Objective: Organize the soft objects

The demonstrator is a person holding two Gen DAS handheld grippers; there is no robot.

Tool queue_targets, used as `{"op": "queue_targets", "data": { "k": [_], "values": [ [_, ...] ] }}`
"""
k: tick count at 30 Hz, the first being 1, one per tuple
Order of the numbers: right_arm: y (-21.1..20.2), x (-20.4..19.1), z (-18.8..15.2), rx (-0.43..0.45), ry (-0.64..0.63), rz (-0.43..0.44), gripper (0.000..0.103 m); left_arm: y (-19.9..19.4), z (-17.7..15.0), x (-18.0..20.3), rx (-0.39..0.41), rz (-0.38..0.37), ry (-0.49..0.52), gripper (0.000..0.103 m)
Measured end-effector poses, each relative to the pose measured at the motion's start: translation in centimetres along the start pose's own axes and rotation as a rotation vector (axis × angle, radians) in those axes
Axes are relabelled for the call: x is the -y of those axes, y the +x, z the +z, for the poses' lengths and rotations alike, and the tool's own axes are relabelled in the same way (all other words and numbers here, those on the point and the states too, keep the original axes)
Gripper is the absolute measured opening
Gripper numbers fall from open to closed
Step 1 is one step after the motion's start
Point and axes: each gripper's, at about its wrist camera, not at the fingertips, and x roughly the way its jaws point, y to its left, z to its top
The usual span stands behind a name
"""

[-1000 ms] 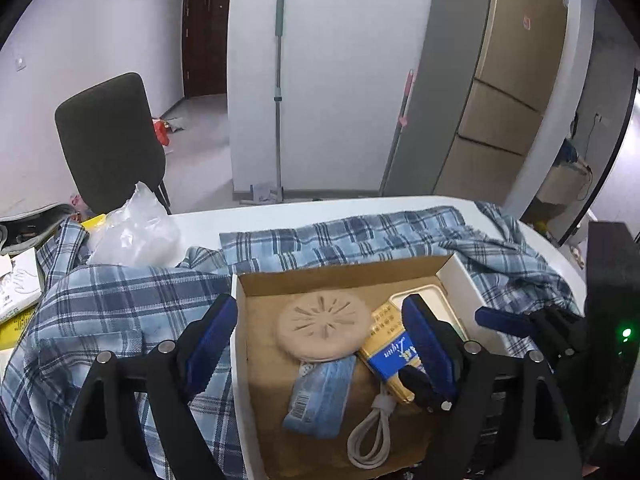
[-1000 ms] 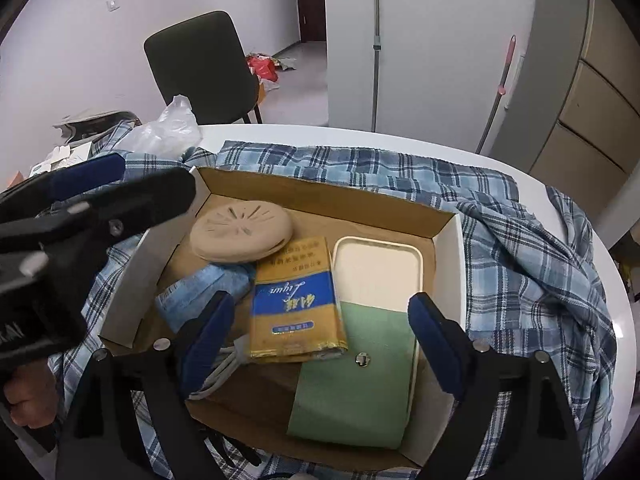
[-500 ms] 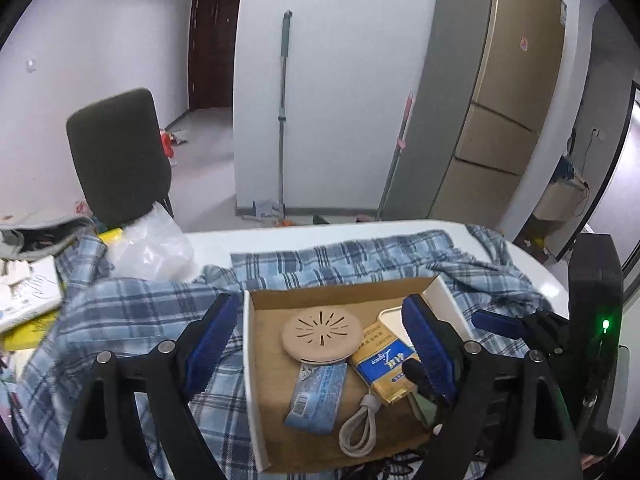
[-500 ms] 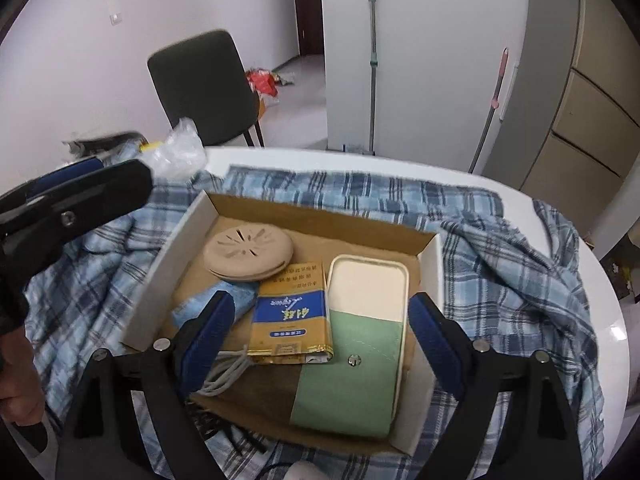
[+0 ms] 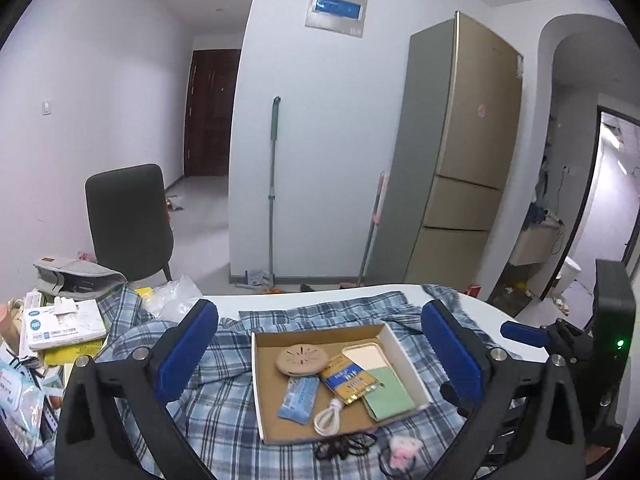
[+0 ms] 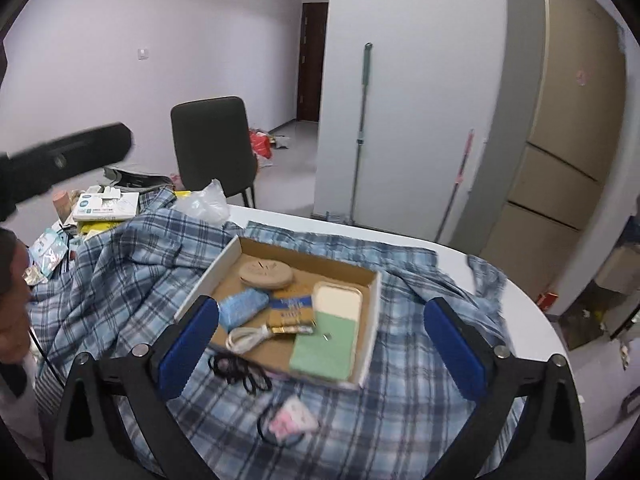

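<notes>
A blue plaid shirt (image 5: pixel 216 408) (image 6: pixel 132 272) lies spread over the white round table (image 6: pixel 532 312). On it rests a shallow cardboard box (image 5: pixel 264 408) (image 6: pixel 208 280) with a tan round disc (image 5: pixel 301 361), a blue packet (image 5: pixel 298 396), a yellow-blue pack (image 5: pixel 350 378), a white cable (image 5: pixel 329 416) and a green-white case (image 6: pixel 328 340). Black hair ties (image 6: pixel 240 370) and a pink hair tie (image 6: pixel 290 420) lie on the shirt in front of the box. My left gripper (image 5: pixel 320 352) and right gripper (image 6: pixel 322 340) hover above the box, jaws opening, nothing between them.
A pile of papers, packets and a clear plastic bag (image 5: pixel 176 296) crowds the table's left side. A dark chair (image 5: pixel 128 220) stands behind it. Mops (image 5: pixel 273 192) lean on the wall, next to a tall fridge (image 5: pixel 460 160). A hand (image 6: pixel 12 292) shows at left.
Both grippers have risen and pulled back from the box, which now looks smaller and farther. Their jaws stand wider apart. The hair ties in front of the box have come into view.
</notes>
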Motion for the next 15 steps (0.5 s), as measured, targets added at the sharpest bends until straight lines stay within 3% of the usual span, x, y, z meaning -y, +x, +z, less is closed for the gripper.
{"op": "queue_targets", "data": {
  "k": [6, 11, 15],
  "values": [
    [-4.2, 0.7, -2.4, 0.04, 0.042, 0.023, 0.102, -4.2, -1.1, 0.6, 0.026, -0.013, 0.023, 0.103],
    [-6.3, 0.0, -4.5, 0.07, 0.046, 0.117, 0.103, -6.6, -2.6, 2.0, -0.017, -0.027, 0.082, 0.103],
    [-7.2, -0.8, -5.4, 0.097, 0.034, 0.064, 0.103, -6.7, -3.6, 2.3, -0.06, -0.069, 0.093, 0.103]
  ]
}}
